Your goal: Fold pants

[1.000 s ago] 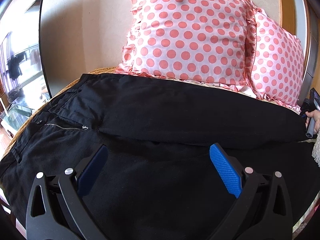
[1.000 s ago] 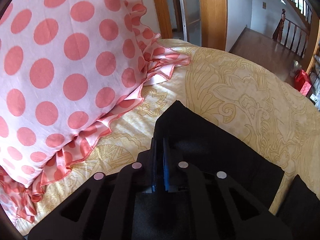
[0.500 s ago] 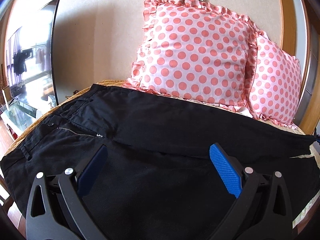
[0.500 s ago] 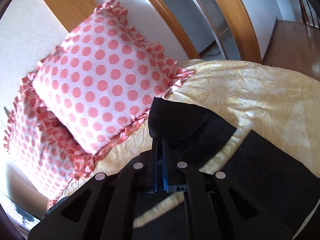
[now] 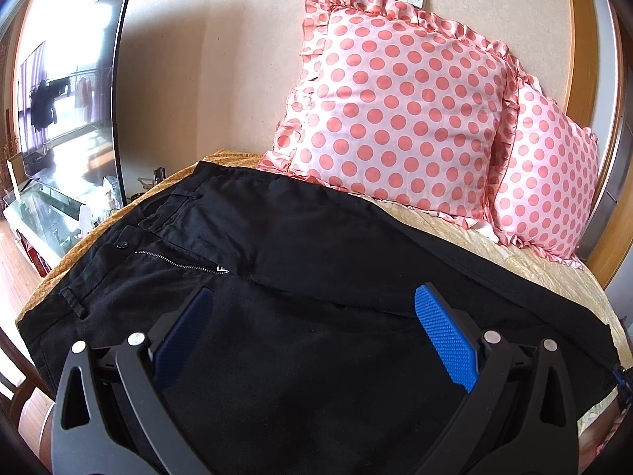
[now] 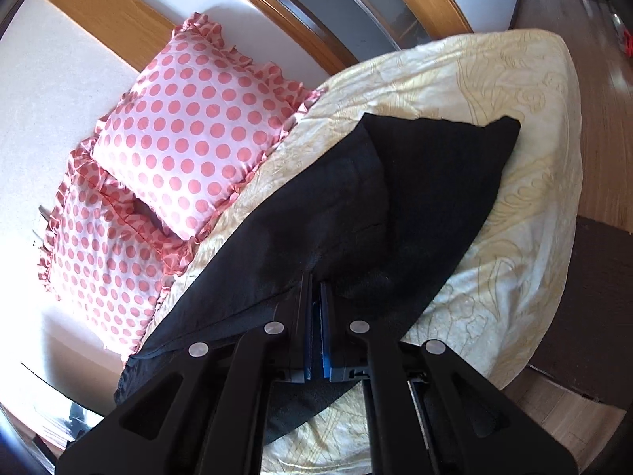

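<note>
Black pants [image 5: 300, 261] lie spread across the bed, waistband and zip at the left, legs running right. My left gripper [image 5: 316, 316] hovers open just above the near leg, blue pads wide apart, nothing between them. In the right wrist view my right gripper [image 6: 315, 281] is shut on the edge of a pant leg [image 6: 336, 206], lifted off the bedspread and drawn over the other leg [image 6: 443, 198], whose hem lies flat at the far end.
Two pink polka-dot pillows [image 5: 399, 111] lean against the wall behind the pants. A yellow patterned bedspread [image 6: 526, 126] covers the bed. A dark TV screen [image 5: 71, 107] stands at the left, over a glass stand. Wood floor [image 6: 601, 59] lies past the bed's far end.
My right gripper has swung far across the bed, pulling the pinched pant leg with it, from beside the pillow to over the other leg. The left gripper rose and drew back a little, still open.
</note>
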The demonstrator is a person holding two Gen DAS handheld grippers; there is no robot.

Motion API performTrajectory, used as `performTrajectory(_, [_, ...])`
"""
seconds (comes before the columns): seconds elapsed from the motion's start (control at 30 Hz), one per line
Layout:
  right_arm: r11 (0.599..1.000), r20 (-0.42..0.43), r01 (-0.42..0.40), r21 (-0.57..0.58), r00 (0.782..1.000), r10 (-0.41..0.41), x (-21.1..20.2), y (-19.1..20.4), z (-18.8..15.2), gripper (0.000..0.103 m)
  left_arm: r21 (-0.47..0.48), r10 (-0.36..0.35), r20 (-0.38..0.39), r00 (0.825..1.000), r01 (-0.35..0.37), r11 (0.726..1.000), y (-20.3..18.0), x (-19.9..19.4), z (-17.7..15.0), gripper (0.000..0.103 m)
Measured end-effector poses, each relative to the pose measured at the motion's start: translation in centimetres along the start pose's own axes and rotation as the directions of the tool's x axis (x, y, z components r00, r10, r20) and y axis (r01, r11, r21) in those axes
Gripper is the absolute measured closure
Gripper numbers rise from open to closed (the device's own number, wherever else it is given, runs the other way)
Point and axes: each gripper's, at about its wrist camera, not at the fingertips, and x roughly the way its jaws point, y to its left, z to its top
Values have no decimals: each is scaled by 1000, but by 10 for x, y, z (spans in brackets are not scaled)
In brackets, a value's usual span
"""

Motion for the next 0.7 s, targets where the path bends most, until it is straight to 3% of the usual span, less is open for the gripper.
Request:
performTrajectory(0.07, [998,-43,-13,66,999,16,1,-8,1,84,-4,1,3,1000,-1,1000,-1,-2,-2,2])
performTrajectory(0.13, [995,-59,-25,99,998,31,3,-11,1,58,11,6,2,1000,-6,1000,-4,-2,-5,2])
performTrajectory(0.27, [995,-56,-16,96,998,22,4,-8,2,57,54,11,-8,1000,-10,998,-13,2,-9,2])
performTrajectory(0.4, [995,-28,2,98,1000,1,10,-5,7,60,84,-22,-17,1000,23,996,-21,5,-9,2])
performTrajectory(0.47, [997,-6,16,77,1000,-16,14,-2,11,70,90,-42,-37,998,45,995,-24,8,-9,2])
performTrajectory(0.5, [997,5,27,66,1000,-28,17,0,12,88,93,-45,-44,998,49,994,-25,10,-9,2])
performTrajectory(0.53, [999,19,29,44,999,-30,18,2,14,99,98,-47,-54,997,52,994,-26,12,-8,2])
performTrajectory(0.7, [1000,133,-19,18,991,17,4,3,22,101,114,-44,-83,996,53,992,-22,23,7,2])
